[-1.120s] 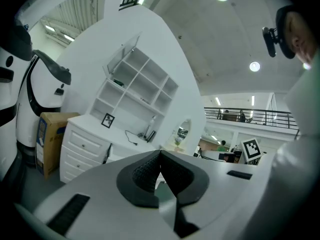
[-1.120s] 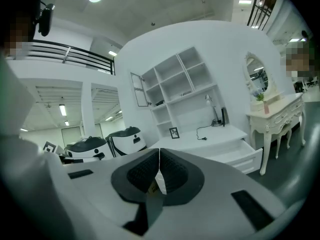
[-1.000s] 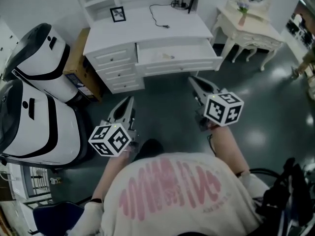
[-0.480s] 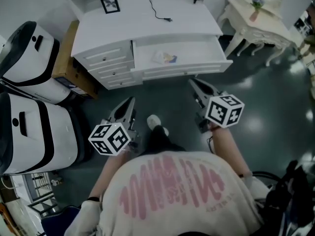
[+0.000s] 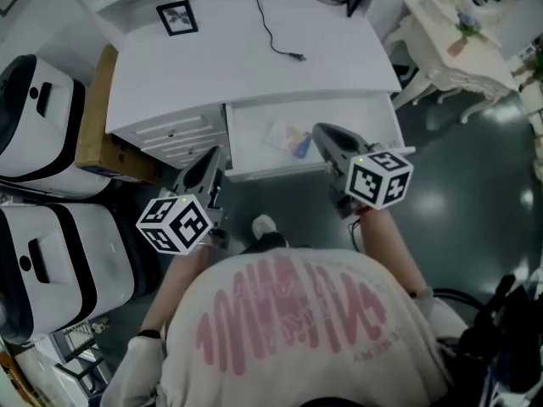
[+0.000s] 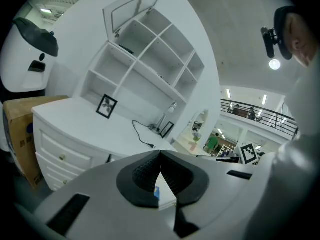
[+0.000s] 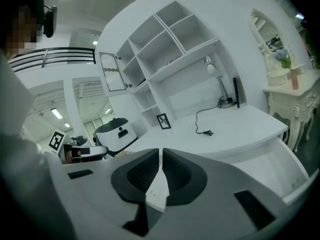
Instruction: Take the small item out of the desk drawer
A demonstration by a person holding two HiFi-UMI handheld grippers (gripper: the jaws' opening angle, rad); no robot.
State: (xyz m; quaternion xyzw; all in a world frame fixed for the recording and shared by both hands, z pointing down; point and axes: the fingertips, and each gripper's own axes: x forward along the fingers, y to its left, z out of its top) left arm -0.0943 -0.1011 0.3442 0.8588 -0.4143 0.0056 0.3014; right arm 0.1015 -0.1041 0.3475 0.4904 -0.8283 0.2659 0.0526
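The white desk [image 5: 237, 66] has its wide middle drawer [image 5: 377, 117] pulled open. Inside lies a small blue and yellow item [image 5: 296, 143] beside a pale wrapper. My right gripper [image 5: 320, 131] is shut and empty, its tip over the drawer's front part just right of the item. My left gripper [image 5: 214, 153] is shut and empty too, pointing at the desk's left drawer stack, short of the open drawer's left corner. In the left gripper view the jaws [image 6: 160, 153] meet with a blue speck showing below them. The right gripper view shows its jaws [image 7: 160, 151] closed before the desk top [image 7: 240, 121].
A black cable with a plug [image 5: 280, 34] and a small picture frame [image 5: 176, 17] lie on the desk. A cardboard box [image 5: 92, 113] and white-and-black machines [image 5: 38, 117] stand at the left. An ornate cream table [image 5: 462, 45] stands at the right. A person's shoe [image 5: 265, 225] is on the dark floor.
The desk has come much closer. Both shut grippers have moved forward to the drawer; the right one's tip now overlaps it.
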